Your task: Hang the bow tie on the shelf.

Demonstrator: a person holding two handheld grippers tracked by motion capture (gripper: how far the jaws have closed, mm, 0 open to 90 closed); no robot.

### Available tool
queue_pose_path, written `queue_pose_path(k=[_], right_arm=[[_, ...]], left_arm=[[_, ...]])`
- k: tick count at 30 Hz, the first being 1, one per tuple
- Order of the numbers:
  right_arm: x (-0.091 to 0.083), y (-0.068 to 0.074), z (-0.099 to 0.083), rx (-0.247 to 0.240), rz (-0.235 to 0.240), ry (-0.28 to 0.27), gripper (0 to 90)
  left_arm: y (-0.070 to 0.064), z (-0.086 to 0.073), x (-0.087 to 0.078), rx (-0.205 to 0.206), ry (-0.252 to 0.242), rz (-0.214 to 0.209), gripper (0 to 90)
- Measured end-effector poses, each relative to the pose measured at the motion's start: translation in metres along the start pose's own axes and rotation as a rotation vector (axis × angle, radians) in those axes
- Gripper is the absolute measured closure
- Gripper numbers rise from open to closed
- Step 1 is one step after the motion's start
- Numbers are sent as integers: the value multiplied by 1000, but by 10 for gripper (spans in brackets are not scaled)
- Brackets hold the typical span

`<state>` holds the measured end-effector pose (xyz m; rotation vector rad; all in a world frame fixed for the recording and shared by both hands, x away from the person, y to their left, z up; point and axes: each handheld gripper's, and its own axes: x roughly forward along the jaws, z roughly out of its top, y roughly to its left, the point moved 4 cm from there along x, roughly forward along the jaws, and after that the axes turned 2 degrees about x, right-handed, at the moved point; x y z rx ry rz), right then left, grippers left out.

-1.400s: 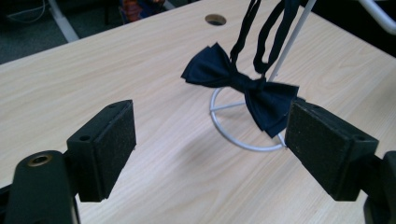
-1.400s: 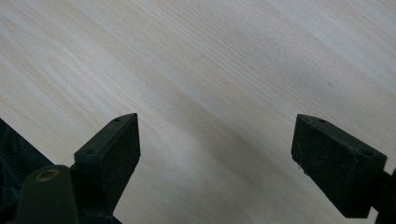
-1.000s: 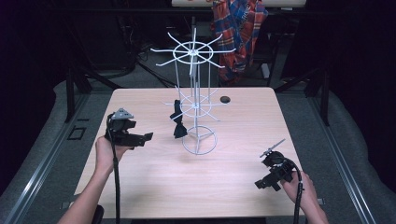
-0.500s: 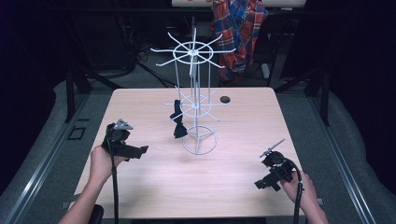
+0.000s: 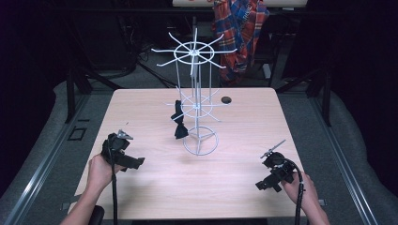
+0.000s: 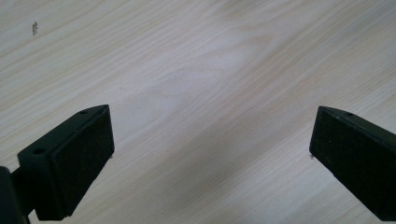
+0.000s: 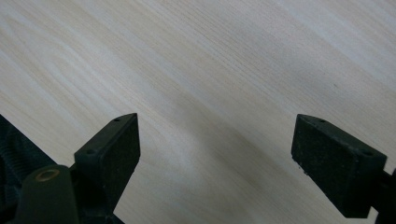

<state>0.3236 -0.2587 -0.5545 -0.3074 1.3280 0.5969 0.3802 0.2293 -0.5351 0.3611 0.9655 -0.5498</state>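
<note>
Wooden table (image 5: 234, 187), white rack (image 5: 197, 103), tongs parted

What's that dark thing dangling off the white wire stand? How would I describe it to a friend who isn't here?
Start at the wooden table and find the tall white wire rack standing near its middle. On the lower ring of arms, on the left side, hangs a small black bow tie. It is the only thing hung on the rack; every other arm is bare.

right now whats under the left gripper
Bare wood table lies below the open left gripper, nothing between its jaws. In the high view the hand covers the tabletop right beneath it.
</note>
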Motion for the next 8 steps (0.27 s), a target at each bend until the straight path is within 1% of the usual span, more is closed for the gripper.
queue_pose_path(k=[1,3,7,8], right_arm=[[0,1,0,5,7,-4,153],[0,1,0,4,7,-4,153],[-1,0,0,0,2,-2,153],[0,0,0,3,7,-6,154]], left_arm=[[2,-1,2,-6,12,0,0],[2,-1,4,-6,12,-6,0],[3,-1,5,2,19,-8,0],[3,-1,5,1,20,-5,0]])
